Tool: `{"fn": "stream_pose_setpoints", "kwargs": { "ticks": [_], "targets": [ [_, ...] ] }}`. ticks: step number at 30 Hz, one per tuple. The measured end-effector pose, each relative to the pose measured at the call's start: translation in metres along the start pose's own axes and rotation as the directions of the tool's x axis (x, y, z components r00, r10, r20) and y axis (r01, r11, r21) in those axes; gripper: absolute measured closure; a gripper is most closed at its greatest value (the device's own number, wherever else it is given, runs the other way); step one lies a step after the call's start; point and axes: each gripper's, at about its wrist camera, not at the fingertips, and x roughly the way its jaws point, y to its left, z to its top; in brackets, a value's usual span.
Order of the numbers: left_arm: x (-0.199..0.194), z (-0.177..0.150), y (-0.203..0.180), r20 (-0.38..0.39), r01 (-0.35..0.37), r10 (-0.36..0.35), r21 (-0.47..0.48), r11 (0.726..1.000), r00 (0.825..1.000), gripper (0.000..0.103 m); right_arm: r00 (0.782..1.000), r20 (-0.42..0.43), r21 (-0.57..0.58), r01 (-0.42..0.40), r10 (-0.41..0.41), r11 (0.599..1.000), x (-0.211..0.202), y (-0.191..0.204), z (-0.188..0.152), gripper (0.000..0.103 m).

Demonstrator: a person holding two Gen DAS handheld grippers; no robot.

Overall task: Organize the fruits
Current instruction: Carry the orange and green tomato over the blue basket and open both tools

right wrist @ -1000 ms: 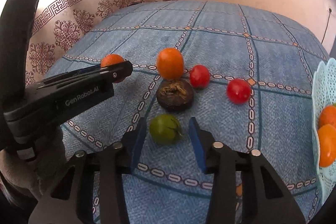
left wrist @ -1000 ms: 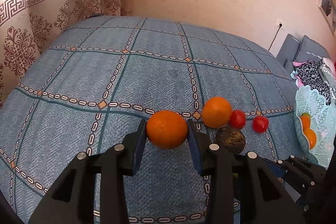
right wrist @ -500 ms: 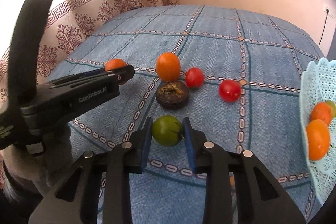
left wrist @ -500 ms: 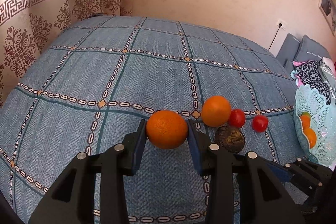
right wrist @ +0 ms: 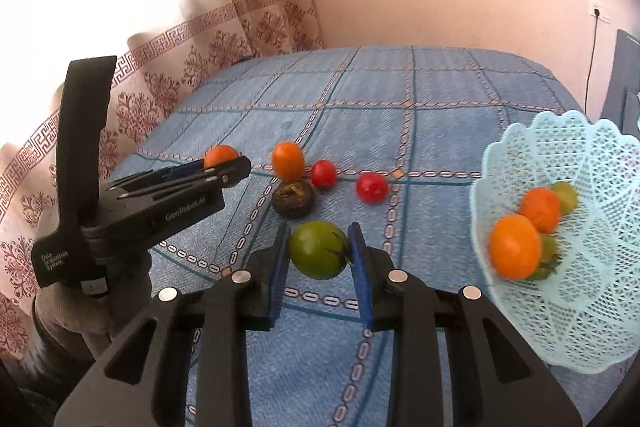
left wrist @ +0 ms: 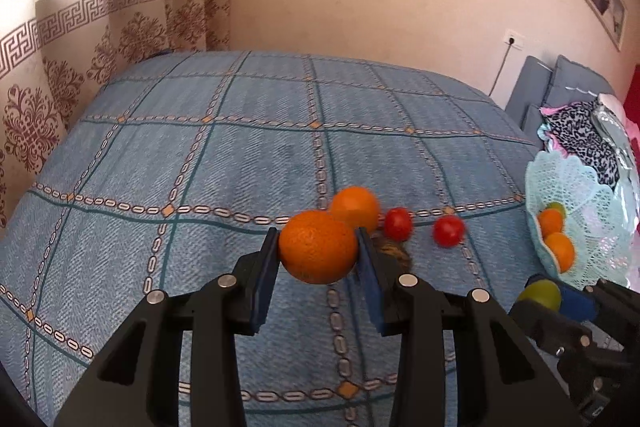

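Observation:
My left gripper [left wrist: 318, 251] is shut on an orange [left wrist: 318, 247] and holds it above the blue bedspread. My right gripper [right wrist: 319, 251] is shut on a green tomato [right wrist: 318, 254], lifted off the bed; it also shows in the left wrist view [left wrist: 540, 294]. On the bed lie a second orange [right wrist: 287, 160], a dark mangosteen [right wrist: 293, 200] and two red tomatoes [right wrist: 323, 173] [right wrist: 372, 187]. A pale blue lattice basket [right wrist: 592, 307] at the right holds oranges [right wrist: 514, 251] and green fruit.
The blue patterned bedspread [left wrist: 260, 155] covers the bed. A patterned curtain [left wrist: 80, 39] hangs at the left. Grey cushions and a pile of clothes [left wrist: 580, 135] lie beyond the basket at the right. A cable hangs from a wall socket [left wrist: 513, 41].
My right gripper closed on the green tomato and lifted it toward the basket. My left gripper rose with the orange and shifted right.

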Motion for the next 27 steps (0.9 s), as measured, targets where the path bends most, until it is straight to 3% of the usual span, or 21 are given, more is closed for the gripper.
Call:
{"fn": "stream_pose_setpoints", "kwargs": {
  "ticks": [15,27],
  "targets": [
    [-0.03,0.006,-0.05,0.049,0.028,-0.033,0.109,0.994,0.998,0.065,0.992,0.114,0.089,0.036,-0.046,0.995,-0.048,-0.039,0.004,0.073],
    [-0.029,0.008,-0.108,0.046,0.076,-0.088,0.222,0.972,0.995,0.065,0.965,0.174,0.19,0.161,-0.195,0.968,-0.092,-0.102,-0.005,0.073]
  ]
}}
